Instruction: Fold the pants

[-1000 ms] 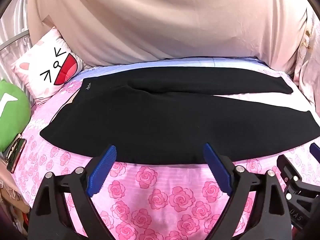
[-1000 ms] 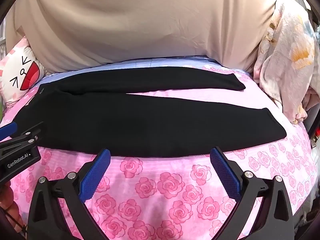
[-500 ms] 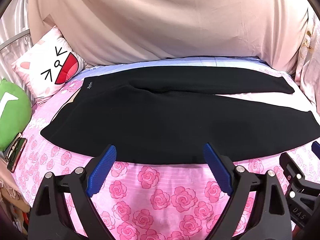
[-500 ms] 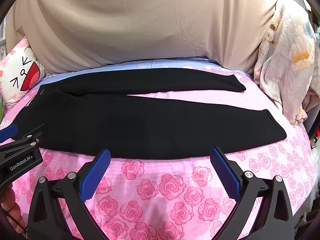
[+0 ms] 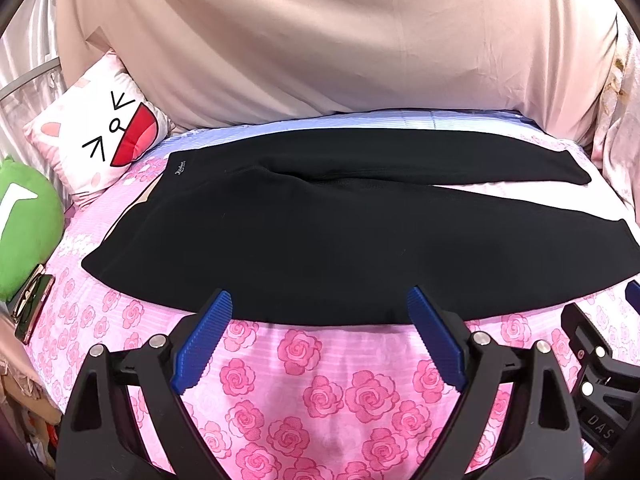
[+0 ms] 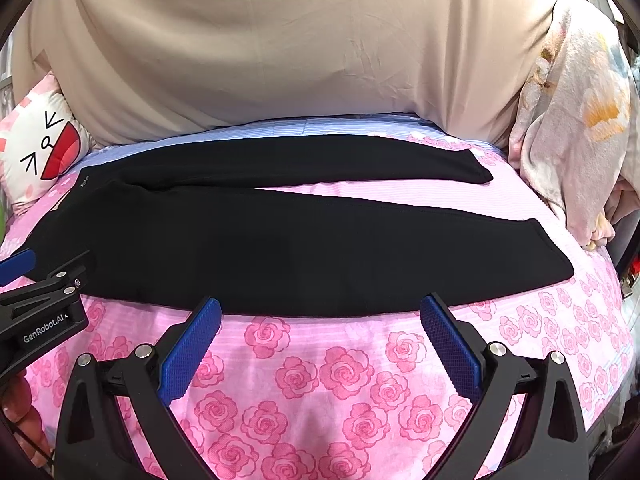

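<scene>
Black pants (image 5: 320,240) lie flat on the pink rose bedsheet (image 5: 304,396), waistband at the left, both legs spread apart toward the right. They also show in the right wrist view (image 6: 260,248). My left gripper (image 5: 320,304) is open and empty, its blue fingertips just over the near edge of the pants. My right gripper (image 6: 320,308) is open and empty, also at the near edge, further right along the near leg. The left gripper's side shows in the right wrist view (image 6: 40,304).
A cartoon-face pillow (image 5: 100,140) and a green plush (image 5: 24,220) sit at the left. A phone (image 5: 34,304) lies by the bed's left edge. A beige sheet (image 5: 320,40) covers the wall behind. A floral blanket (image 6: 568,120) is piled at the right.
Both grippers have drifted slightly; the pants sit a little higher in both views. Nothing was grasped.
</scene>
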